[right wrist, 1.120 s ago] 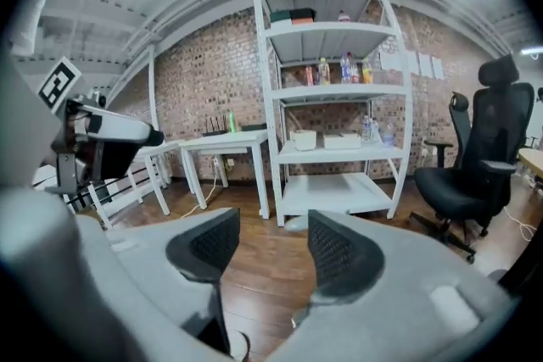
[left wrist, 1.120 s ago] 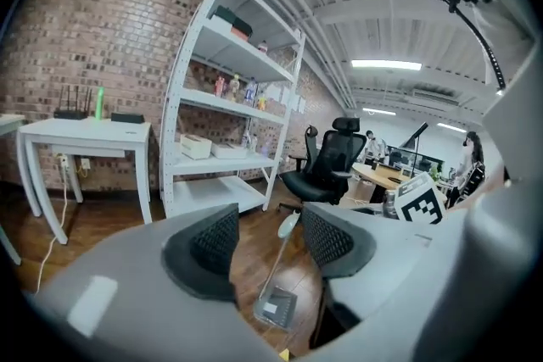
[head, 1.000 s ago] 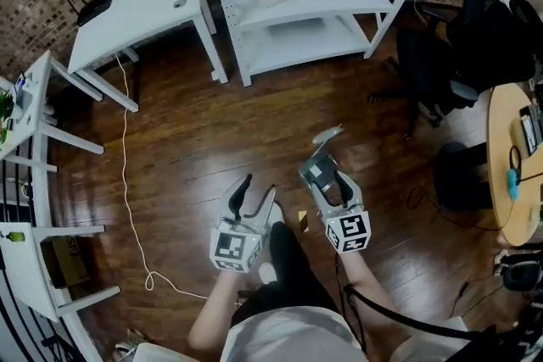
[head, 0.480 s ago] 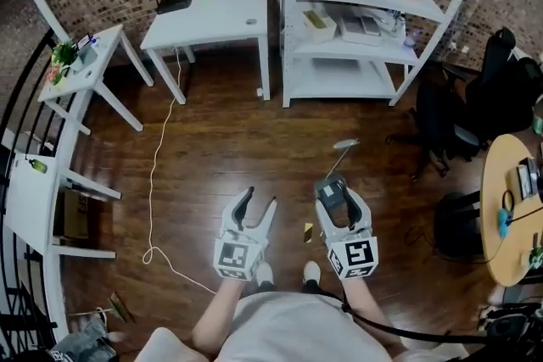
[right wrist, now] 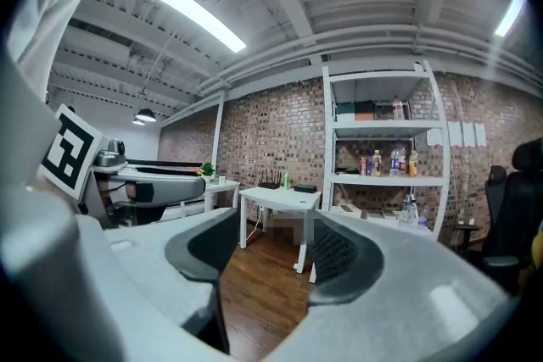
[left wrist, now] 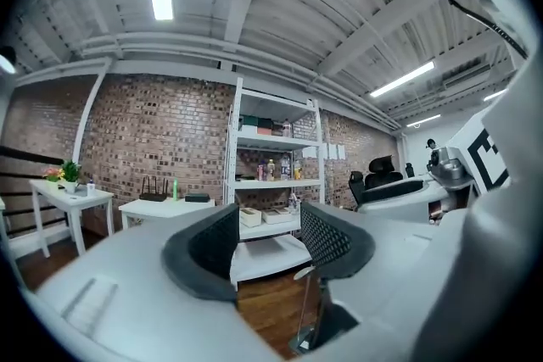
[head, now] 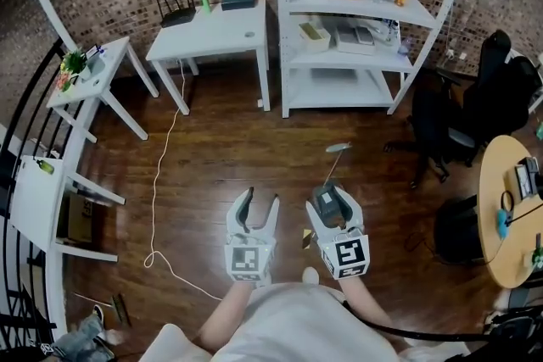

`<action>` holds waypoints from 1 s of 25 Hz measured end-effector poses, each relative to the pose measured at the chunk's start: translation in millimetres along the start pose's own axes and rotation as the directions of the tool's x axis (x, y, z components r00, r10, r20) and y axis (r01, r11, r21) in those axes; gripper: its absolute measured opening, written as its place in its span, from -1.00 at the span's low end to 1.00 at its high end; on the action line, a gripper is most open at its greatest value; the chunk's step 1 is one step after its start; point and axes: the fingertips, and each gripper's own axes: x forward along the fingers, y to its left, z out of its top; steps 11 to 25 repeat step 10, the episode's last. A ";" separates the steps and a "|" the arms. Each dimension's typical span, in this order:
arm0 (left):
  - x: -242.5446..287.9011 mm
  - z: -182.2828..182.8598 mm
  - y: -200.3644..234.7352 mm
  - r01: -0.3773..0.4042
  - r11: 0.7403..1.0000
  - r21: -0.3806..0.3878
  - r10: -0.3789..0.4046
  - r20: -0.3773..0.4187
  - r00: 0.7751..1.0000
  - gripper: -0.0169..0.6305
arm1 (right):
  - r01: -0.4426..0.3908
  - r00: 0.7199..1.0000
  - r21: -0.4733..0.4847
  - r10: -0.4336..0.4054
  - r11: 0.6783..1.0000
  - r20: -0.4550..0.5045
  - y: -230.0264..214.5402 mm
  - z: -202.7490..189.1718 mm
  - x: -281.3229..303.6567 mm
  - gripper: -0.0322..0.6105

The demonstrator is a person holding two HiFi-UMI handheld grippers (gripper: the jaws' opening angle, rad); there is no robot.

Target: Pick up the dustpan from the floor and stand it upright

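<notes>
The left gripper [left wrist: 267, 243] has its jaws spread wide with nothing between them. The right gripper [right wrist: 271, 254] is spread the same way and holds nothing. Both hang low over the wood floor [head: 212, 157], well short of the white shelf rack [head: 335, 62]. The dustpan [head: 326, 203] stands upright between the right gripper's tips and the shelf rack, handle up. Whether it touches the gripper cannot be told.
</notes>
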 end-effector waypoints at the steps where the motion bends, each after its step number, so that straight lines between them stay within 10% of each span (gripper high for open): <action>1: -0.9 0.4 -3.2 0.004 1.000 -0.004 -0.003 0.002 1.000 -0.19 | 0.001 1.000 0.004 -0.001 1.000 -0.002 -1.2 -1.4 -3.7 -0.15; 25: -2.6 11.5 -30.7 0.011 1.000 0.023 -0.012 0.044 0.999 -0.20 | 0.111 0.991 0.008 -0.111 0.994 0.078 -46.2 16.5 -34.7 -0.16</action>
